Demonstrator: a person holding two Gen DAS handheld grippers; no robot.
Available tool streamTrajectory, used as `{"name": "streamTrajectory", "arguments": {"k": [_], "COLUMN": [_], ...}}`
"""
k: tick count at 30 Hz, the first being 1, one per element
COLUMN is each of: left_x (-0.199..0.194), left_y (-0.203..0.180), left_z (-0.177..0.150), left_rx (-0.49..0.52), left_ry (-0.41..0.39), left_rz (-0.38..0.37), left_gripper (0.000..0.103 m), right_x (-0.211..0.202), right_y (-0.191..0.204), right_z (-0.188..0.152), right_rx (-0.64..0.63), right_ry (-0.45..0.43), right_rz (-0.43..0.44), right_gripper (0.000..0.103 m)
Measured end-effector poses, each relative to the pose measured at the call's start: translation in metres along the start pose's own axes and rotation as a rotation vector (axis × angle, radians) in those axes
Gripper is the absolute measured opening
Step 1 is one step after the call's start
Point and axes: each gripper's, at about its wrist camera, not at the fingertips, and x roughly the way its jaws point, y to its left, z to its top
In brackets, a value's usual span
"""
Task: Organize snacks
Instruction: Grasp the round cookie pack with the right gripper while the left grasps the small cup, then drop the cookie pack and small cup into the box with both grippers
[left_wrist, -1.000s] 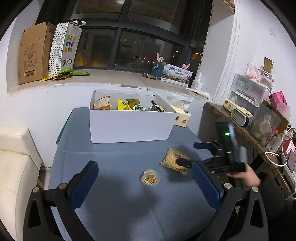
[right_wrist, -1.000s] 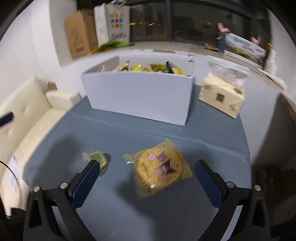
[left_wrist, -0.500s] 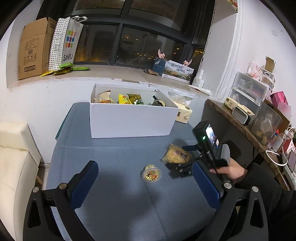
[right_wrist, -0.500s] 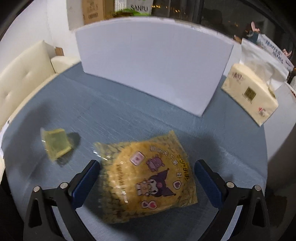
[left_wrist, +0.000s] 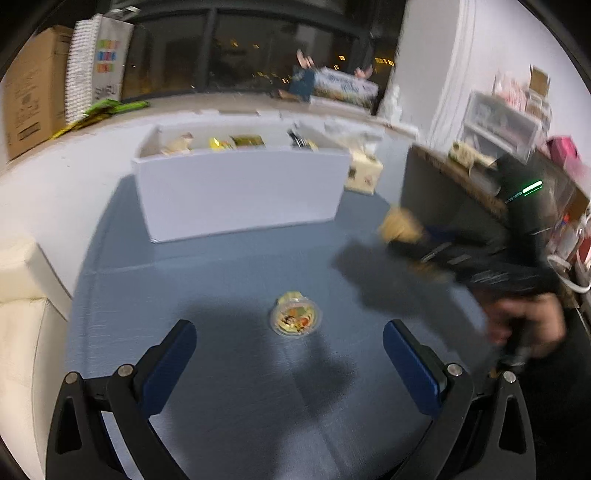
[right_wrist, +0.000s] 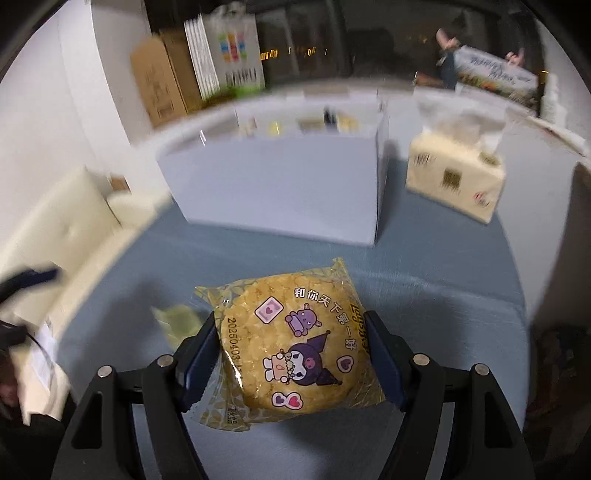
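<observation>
Right gripper (right_wrist: 291, 356) has just closed, pinching the crinkly round rice-cracker packet (right_wrist: 295, 343). Left gripper (left_wrist: 290, 354) spread above the small round plastic cup (left_wrist: 295, 319); the right hand (left_wrist: 528, 325) is blurred.

The yellow snack packet (right_wrist: 295, 343) bears the Chinese line "和你天下第一好" and the printed number "20250403"; other lettering is too blurred to read.
</observation>
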Motion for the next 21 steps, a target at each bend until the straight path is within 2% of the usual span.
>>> {"name": "streamTrajectory", "arguments": {"k": [2, 5, 7, 9, 11, 12, 13, 16, 21], "left_x": [0.022, 0.052, 0.074, 0.087, 0.095, 0.094, 0.093, 0.087, 0.046], "left_y": [-0.004, -0.004, -0.004, -0.007, -0.007, -0.007, -0.006, 0.001, 0.009], "left_z": [0.001, 0.003, 0.003, 0.002, 0.0, -0.001, -0.001, 0.0, 0.003], "left_rx": [0.012, -0.021, -0.053, -0.04, -0.033, -0.019, -0.01, -0.032, -0.056], "left_ry": [0.032, 0.08, 0.114, 0.127, 0.142, 0.121, 0.117, 0.103, -0.009], "left_rz": [0.003, -0.005, 0.015, 0.042, 0.059, 0.076, 0.068, 0.047, 0.003], "left_gripper": [0.103, 0.103, 0.102, 0.102, 0.089, 0.072, 0.051, 0.051, 0.051], "right_x": [-0.023, -0.05, -0.065, -0.073, -0.073, -0.073, -0.07, -0.06, -0.058], "right_y": [0.009, 0.016, 0.02, 0.022, 0.021, 0.02, 0.019, 0.016, 0.021], "right_z": [-0.001, -0.002, -0.003, -0.007, -0.009, -0.009, -0.008, -0.009, -0.009], "right_rx": [0.011, 0.016, 0.023, 0.034, 0.042, 0.045, 0.048, 0.065, 0.05], "right_ry": [-0.057, -0.118, -0.147, -0.161, -0.167, -0.165, -0.163, -0.152, -0.148], "right_rz": [-0.001, 0.003, 0.0, 0.004, 0.009, 0.009, 0.008, 0.019, 0.033], "right_gripper": [0.078, 0.078, 0.078, 0.078, 0.078, 0.078, 0.078, 0.078, 0.078]}}
